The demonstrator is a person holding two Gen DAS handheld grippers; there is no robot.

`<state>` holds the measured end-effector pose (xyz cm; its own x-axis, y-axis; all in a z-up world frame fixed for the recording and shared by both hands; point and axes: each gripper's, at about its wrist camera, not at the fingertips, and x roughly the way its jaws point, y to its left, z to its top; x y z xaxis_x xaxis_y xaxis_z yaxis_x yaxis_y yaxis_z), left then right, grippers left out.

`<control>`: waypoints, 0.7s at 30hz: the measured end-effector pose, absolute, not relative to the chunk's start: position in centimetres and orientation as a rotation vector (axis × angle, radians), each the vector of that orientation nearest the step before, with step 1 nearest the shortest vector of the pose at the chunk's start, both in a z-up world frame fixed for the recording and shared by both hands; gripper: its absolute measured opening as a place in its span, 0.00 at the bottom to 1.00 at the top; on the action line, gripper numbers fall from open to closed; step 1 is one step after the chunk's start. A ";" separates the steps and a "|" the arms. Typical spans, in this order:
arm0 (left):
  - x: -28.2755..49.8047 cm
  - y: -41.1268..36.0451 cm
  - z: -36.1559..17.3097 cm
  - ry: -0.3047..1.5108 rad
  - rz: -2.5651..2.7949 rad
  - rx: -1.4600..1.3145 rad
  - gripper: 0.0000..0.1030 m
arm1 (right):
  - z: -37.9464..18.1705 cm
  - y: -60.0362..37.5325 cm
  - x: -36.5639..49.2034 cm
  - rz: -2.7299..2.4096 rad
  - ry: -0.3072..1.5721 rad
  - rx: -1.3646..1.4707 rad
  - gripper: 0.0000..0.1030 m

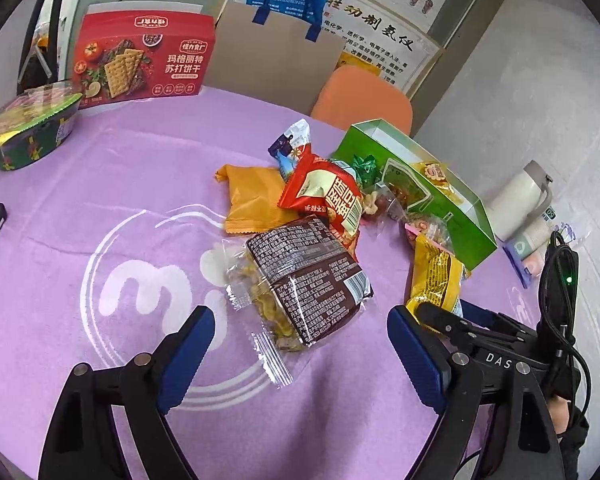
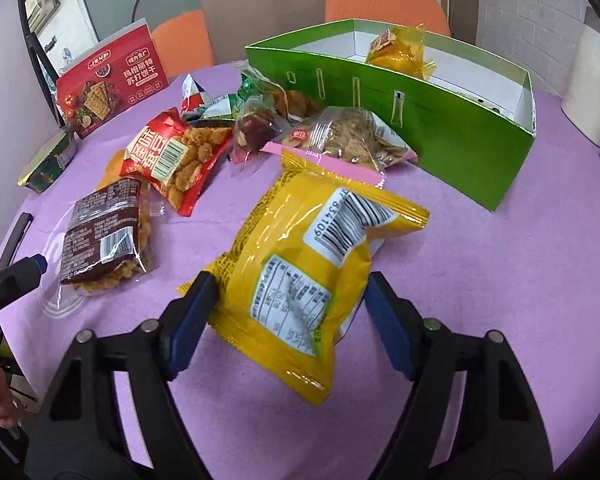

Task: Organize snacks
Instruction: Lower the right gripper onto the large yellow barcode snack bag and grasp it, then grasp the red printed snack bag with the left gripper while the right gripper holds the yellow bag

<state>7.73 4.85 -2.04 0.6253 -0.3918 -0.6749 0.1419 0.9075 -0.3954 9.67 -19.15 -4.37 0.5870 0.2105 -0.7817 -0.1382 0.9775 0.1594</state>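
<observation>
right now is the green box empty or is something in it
Not empty: one yellow packet lies inside the open-topped green box; the rest of its white floor looks bare.

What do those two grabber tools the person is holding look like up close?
Each is a black plastic frame with round silver pins at the joints and two fingers faced with ribbed blue pads. The left gripper and right gripper look alike. In the left wrist view, the right one's body carries white letters "DAS", a black cable and a small green light.
</observation>
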 end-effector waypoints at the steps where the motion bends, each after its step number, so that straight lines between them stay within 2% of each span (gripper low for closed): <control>1: 7.7 4.8 -2.1 0.845 -0.314 -0.320 0.87 | -4.3 -19.1 9.5 0.209 0.917 0.071 0.60; 4: 7.6 4.5 -2.0 0.845 -0.322 -0.314 0.87 | -4.1 -18.9 9.0 0.217 0.911 0.019 0.50; 7: 7.5 4.2 -2.0 0.845 -0.333 -0.312 0.87 | -4.0 -19.4 8.6 0.231 0.917 0.034 0.46; 21: 7.2 3.4 -1.9 0.849 -0.342 -0.295 0.87 | -3.1 -21.7 6.7 0.226 0.916 0.073 0.44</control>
